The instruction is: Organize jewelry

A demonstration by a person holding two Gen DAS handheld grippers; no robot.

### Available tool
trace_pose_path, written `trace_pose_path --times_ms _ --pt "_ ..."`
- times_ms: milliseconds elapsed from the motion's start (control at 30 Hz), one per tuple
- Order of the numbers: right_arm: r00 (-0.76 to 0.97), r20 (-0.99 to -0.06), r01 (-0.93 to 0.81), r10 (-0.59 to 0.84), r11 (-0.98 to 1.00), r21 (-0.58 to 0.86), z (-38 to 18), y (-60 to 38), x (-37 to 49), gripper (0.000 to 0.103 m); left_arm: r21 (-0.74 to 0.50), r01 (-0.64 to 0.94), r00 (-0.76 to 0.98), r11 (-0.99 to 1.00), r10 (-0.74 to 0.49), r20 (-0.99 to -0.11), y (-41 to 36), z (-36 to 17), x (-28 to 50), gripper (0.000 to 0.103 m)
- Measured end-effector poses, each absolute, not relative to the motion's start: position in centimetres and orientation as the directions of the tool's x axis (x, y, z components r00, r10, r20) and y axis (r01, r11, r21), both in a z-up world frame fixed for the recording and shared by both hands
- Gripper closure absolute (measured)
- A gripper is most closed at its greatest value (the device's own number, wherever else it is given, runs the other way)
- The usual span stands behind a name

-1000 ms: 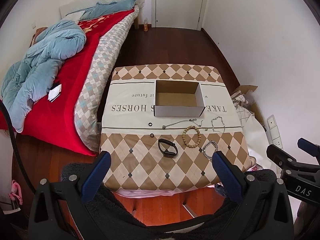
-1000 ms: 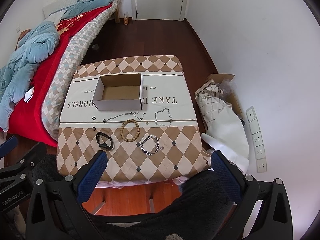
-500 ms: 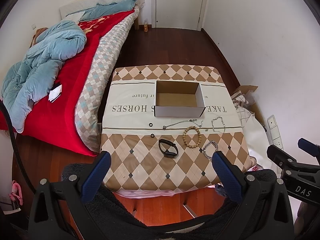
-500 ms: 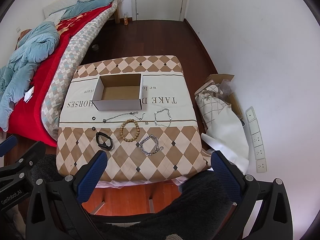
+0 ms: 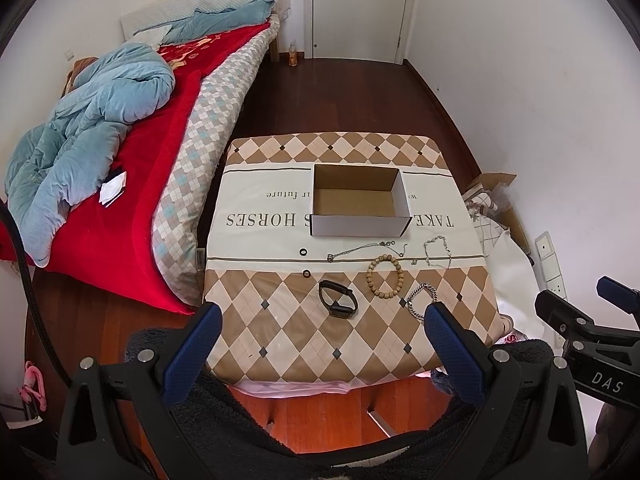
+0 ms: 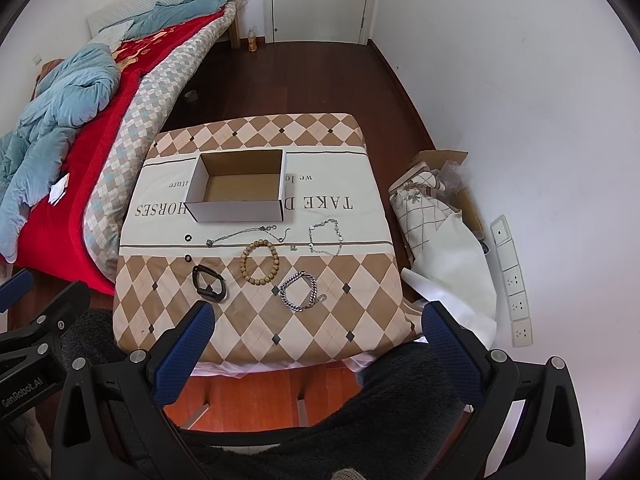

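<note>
A: So, is anything being carried yet?
B: No; both the left gripper (image 5: 320,344) and right gripper (image 6: 318,336) are hanging wide, empty. Jewelry's lying just before the box (image 6: 240,184); the steel bracelet (image 6: 300,290) likely needs grasping first.

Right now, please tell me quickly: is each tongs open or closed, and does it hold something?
Left tongs: open, holding nothing.
Right tongs: open, holding nothing.

Black gripper (image 5: 322,342) frames, blue textured pads (image 5: 192,354), silver screws, white "DAS" marking; dark fleece clothing.
</note>
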State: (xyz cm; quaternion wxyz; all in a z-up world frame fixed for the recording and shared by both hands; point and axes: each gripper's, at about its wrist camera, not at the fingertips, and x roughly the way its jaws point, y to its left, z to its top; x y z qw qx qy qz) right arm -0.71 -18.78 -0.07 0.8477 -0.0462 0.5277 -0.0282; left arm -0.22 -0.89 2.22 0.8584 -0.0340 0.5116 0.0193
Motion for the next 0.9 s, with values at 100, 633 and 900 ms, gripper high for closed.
trace_pose_path --times_ms 100,633,900 --pt "0.442 -0.891 -0.001 -0.097 0.994 -0.109 0.0 -18.8 -0.7 0.0 -0.038 -0.068 0.477 0.997 -0.001 -0.879 -0.8 2.4 -0.2 0.0" --pt "0.443 -0.892 -0.002 -0.093 0.995 -0.105 0.7 -18.8 -0.4 0.0 -0.037 -0.068 0.481 0.997 0.001 -0.877 -0.9 2.6 -0.3 0.0" --pt "0.438 -0.894 0.009 -0.095 0.995 -0.101 -0.2 -18.9 0.3 0.0 0.052 -0.088 0.483 0.995 0.088 -0.871 -0.6 1.4 1.3 0.0"
